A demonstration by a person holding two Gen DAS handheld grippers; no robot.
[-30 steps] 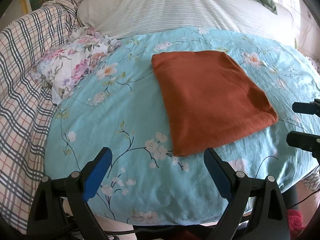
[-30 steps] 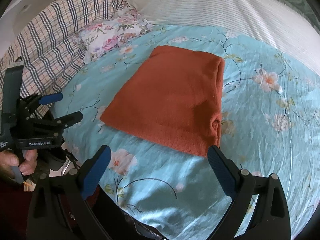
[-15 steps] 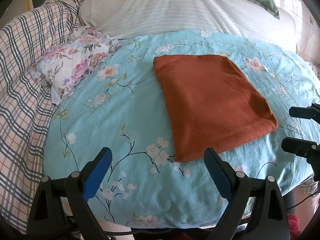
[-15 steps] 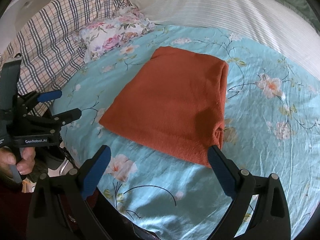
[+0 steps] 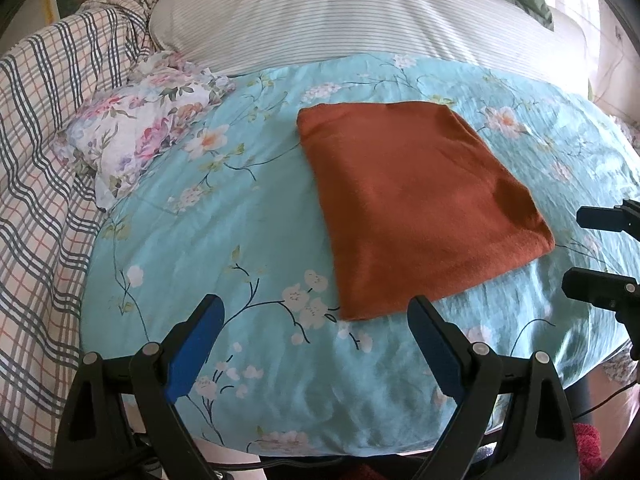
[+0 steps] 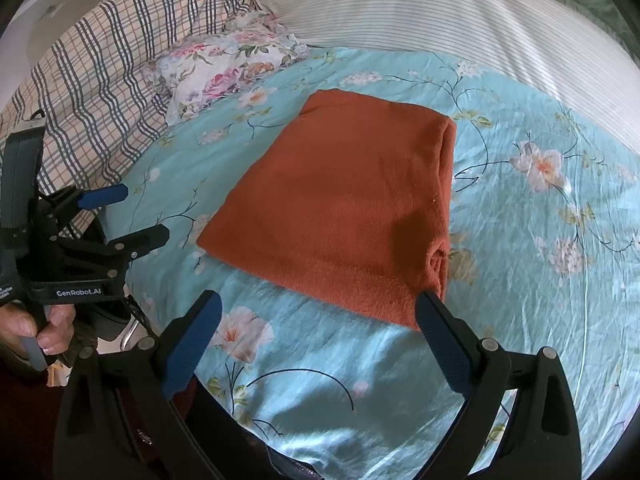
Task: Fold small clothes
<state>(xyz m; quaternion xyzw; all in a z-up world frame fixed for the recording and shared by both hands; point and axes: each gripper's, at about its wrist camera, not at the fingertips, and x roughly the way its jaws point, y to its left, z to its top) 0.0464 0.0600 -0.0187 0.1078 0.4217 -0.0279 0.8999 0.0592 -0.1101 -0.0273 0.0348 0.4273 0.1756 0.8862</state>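
Bed [image 5: 248, 216] carries a folded orange cloth [image 5: 416, 208]; only the right view shows its layered edge. Left claw [image 5: 316, 312] and right claw [image 6: 318, 306] gape wide, empty, short of its near edge.

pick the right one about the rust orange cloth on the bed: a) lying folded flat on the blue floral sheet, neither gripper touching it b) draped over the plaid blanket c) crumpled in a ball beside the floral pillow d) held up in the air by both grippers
A: the rust orange cloth lies folded flat on the blue floral sheet, while the left gripper and right gripper both sit short of it with jaws open and empty.
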